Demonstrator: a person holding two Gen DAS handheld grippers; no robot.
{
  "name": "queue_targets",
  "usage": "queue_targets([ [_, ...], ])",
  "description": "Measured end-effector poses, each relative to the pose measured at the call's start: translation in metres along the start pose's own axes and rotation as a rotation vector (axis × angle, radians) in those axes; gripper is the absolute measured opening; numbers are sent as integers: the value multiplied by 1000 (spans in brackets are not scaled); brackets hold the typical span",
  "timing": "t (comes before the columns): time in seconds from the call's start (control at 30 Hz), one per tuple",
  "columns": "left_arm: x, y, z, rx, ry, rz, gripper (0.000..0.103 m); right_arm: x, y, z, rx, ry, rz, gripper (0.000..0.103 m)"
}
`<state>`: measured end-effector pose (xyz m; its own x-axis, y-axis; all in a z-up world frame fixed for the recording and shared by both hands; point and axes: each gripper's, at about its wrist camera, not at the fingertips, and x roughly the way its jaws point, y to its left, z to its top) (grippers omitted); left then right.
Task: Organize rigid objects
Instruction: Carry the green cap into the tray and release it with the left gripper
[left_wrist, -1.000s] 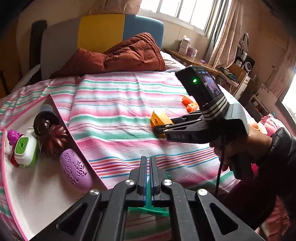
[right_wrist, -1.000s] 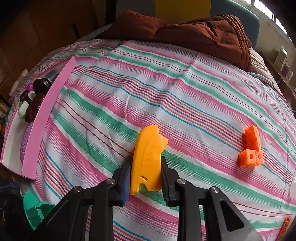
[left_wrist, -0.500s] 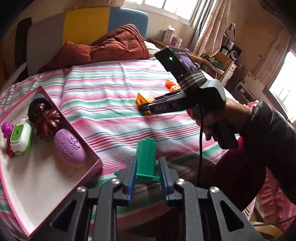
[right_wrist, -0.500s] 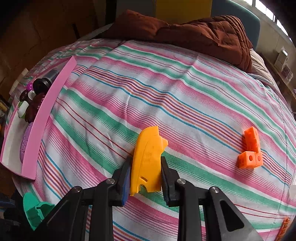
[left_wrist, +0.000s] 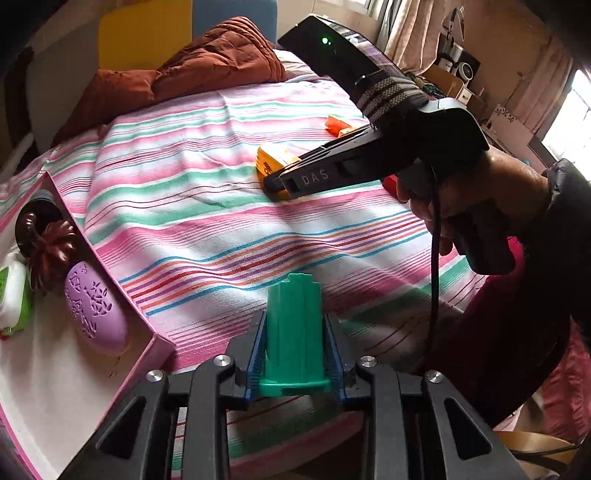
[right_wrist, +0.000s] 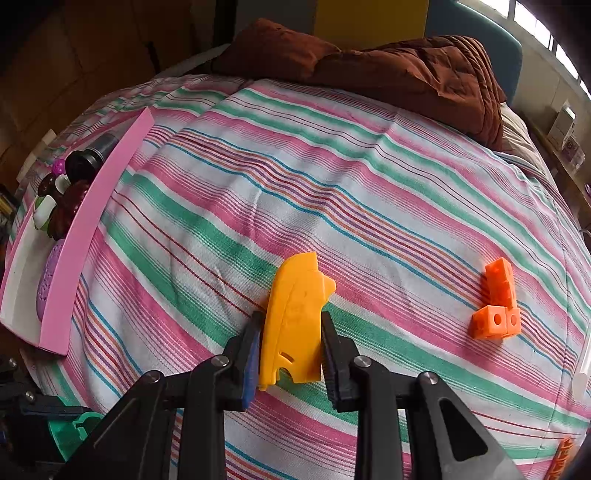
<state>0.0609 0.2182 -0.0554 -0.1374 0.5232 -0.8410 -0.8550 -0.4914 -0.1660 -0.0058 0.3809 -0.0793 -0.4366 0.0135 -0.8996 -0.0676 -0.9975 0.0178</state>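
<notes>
My left gripper (left_wrist: 294, 325) is shut on a green ribbed plastic piece (left_wrist: 293, 332) and holds it above the near edge of the striped bed, just right of the pink tray (left_wrist: 147, 354). My right gripper (right_wrist: 290, 332) is shut on a yellow plastic piece (right_wrist: 293, 321) that rests on the bedspread at mid-bed; it also shows in the left wrist view (left_wrist: 275, 162). The tray holds a purple egg-shaped case (left_wrist: 94, 310), a dark brown ridged object (left_wrist: 50, 251), a white and green toy (left_wrist: 11, 295) and a black cylinder (right_wrist: 92, 157).
Orange linked cubes (right_wrist: 496, 306) lie on the bedspread to the right of the yellow piece. A brown quilt (right_wrist: 388, 70) is bunched at the head of the bed. Another orange piece (right_wrist: 561, 458) shows at the bed's near right edge. Shelves and boxes stand beyond the bed.
My left gripper has opened onto the green piece, closed on it and lifted it forward and up by the tray. The right gripper has stayed on the yellow piece.
</notes>
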Motion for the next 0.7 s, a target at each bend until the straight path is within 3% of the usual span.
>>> queue_targets([
  [0.4,-63,25,4,-131,-177,-5,30,0,-2,-1,-12,-5,-5,28],
  [0.53,-83,56,0,-226,-223,36,30,-1,-2,-2,-18,-8,-10,28],
  [0.7,-98,108,-15,-381,-252,158,30,-2,-3,-3,-24,-11,-16,28],
])
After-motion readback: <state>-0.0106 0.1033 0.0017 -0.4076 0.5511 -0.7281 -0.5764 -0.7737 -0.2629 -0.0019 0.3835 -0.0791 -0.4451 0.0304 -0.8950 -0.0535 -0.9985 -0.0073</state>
